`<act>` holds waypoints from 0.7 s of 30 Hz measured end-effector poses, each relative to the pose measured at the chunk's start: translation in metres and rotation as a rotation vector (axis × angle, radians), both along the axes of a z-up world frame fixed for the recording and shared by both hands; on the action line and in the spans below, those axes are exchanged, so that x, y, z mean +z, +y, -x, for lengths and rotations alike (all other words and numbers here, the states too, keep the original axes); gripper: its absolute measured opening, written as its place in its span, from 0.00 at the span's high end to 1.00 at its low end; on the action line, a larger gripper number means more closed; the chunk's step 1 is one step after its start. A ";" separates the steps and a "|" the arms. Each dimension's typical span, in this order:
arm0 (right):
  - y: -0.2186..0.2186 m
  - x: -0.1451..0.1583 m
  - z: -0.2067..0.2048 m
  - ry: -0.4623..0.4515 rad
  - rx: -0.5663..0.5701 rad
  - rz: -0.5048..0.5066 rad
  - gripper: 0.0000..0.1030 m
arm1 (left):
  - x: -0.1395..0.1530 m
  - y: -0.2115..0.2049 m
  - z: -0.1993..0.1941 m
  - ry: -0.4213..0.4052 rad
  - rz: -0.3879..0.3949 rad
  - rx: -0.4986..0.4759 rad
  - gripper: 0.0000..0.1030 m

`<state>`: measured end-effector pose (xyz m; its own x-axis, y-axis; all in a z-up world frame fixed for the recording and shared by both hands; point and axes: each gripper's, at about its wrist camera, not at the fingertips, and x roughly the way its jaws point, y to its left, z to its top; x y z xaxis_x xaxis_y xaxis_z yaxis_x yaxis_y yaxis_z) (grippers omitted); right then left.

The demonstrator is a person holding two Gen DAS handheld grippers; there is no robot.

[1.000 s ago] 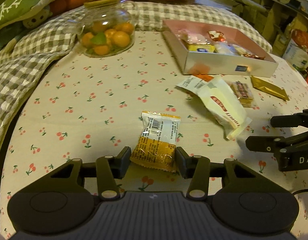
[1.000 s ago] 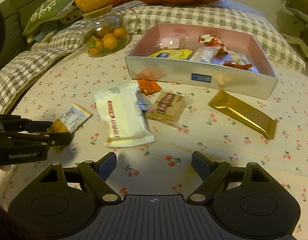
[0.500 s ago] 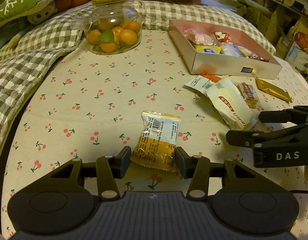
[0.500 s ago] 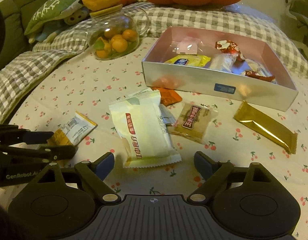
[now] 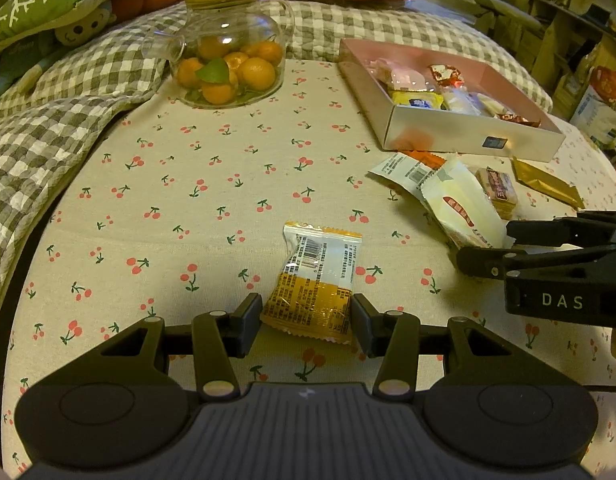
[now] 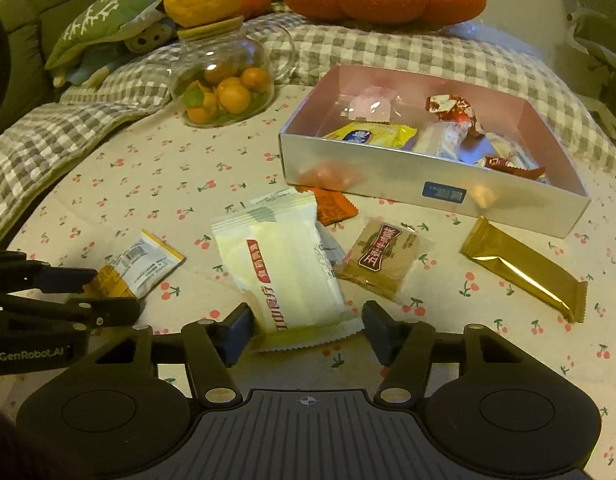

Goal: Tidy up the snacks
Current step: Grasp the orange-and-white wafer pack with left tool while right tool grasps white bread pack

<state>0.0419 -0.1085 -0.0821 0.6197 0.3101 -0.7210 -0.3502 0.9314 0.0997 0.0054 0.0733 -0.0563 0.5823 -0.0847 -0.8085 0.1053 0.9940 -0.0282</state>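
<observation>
Two tools: left [image 5: 307, 322] clamps the orange-white packet [image 5: 317, 280] lengthwise-away, right [image 6: 307, 330] closing astride the white packet [image 6: 286, 266].

Glossy gold foil bar [image 6: 524, 270], clear glass jar [image 6: 224, 80], matt cherry-print cloth [image 6: 148, 184].

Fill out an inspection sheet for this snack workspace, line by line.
Surface: cherry-print cloth, checked blanket at its edge.
Job's things: box holding several snacks; white packet, brown packet, gold bar, orange packet loose.
Clutter: glass jar of small oranges.
Grippers: left gripper shut on orange-white packet; right gripper has just been closing, straddling the white packet's end.
Cables: nothing seen.
Surroundings: cushions, shelving.
</observation>
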 end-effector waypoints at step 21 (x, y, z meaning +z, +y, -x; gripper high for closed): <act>-0.041 0.018 0.004 0.042 -0.035 -0.086 0.44 | 0.009 -0.002 -0.004 -0.017 0.054 0.016 0.58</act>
<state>0.0384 -0.1492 -0.0644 0.6007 0.3510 -0.7183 -0.3117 0.9302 0.1939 0.0097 0.0709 -0.0477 0.5978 -0.1188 -0.7928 0.0908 0.9926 -0.0803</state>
